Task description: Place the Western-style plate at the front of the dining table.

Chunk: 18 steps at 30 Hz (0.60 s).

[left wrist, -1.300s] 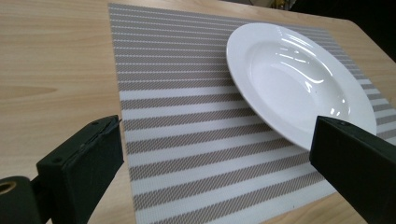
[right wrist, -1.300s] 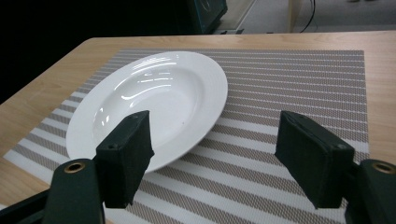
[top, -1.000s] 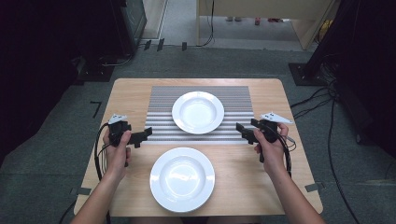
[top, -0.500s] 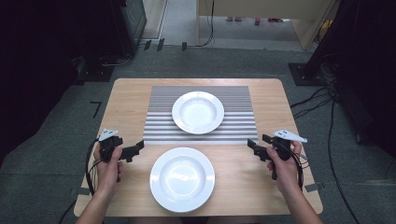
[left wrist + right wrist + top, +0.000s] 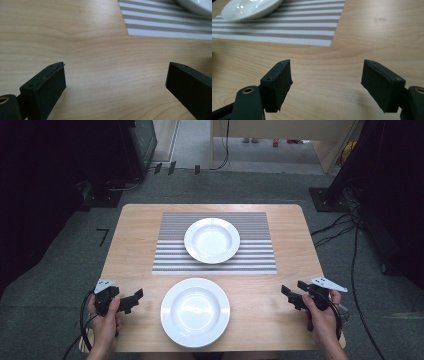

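Wood table: both tools, L & R, open wide, empty, flanking near plate

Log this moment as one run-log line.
left gripper: open, empty, left of near plate | right gripper: open, empty, right of it | far plate: on striped mat

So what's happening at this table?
A person holds a gripper in each hand, the left gripper and right gripper flanking the near plate on the table. Both are open and hold nothing. A second plate sits on a striped mat farther back.
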Each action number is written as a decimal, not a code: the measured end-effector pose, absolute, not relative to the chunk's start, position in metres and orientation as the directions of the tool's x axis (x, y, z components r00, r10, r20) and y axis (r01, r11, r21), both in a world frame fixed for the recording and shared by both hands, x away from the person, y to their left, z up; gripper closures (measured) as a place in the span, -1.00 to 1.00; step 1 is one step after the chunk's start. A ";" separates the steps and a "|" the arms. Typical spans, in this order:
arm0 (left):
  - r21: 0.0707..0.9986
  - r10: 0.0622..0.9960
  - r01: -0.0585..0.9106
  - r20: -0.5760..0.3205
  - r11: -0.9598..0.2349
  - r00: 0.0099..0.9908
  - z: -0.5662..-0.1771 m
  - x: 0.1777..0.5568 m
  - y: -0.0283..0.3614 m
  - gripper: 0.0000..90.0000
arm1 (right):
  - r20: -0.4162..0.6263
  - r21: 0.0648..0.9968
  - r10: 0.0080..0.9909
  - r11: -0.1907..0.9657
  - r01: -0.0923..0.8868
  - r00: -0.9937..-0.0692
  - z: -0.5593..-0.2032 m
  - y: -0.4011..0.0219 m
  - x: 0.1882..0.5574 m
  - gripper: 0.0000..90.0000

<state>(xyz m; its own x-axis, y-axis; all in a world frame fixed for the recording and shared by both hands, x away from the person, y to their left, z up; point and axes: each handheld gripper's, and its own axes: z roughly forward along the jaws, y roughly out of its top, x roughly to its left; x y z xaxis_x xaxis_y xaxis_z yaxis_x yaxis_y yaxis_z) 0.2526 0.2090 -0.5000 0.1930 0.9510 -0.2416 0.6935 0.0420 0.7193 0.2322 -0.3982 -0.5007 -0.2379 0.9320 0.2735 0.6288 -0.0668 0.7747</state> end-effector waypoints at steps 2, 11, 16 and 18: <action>0.718 0.952 0.695 -0.243 0.046 0.188 -0.501 0.250 0.211 -0.94 | 0.270 0.774 0.934 -0.066 0.630 -0.234 -0.503 -0.401 0.230 -0.45; 0.710 0.980 0.704 -0.111 -0.038 0.164 -0.514 0.233 0.213 -0.93 | 0.217 0.766 0.962 -0.060 0.640 -0.169 -0.517 -0.424 0.206 -0.46; 0.705 0.986 0.700 0.003 -0.118 0.164 -0.518 0.233 0.203 -0.93 | 0.165 0.756 0.975 -0.030 0.654 -0.147 -0.524 -0.426 0.202 -0.47; 0.708 0.986 0.697 0.001 -0.118 0.165 -0.519 0.233 0.201 -0.94 | 0.166 0.754 0.976 -0.032 0.656 -0.143 -0.524 -0.425 0.202 -0.47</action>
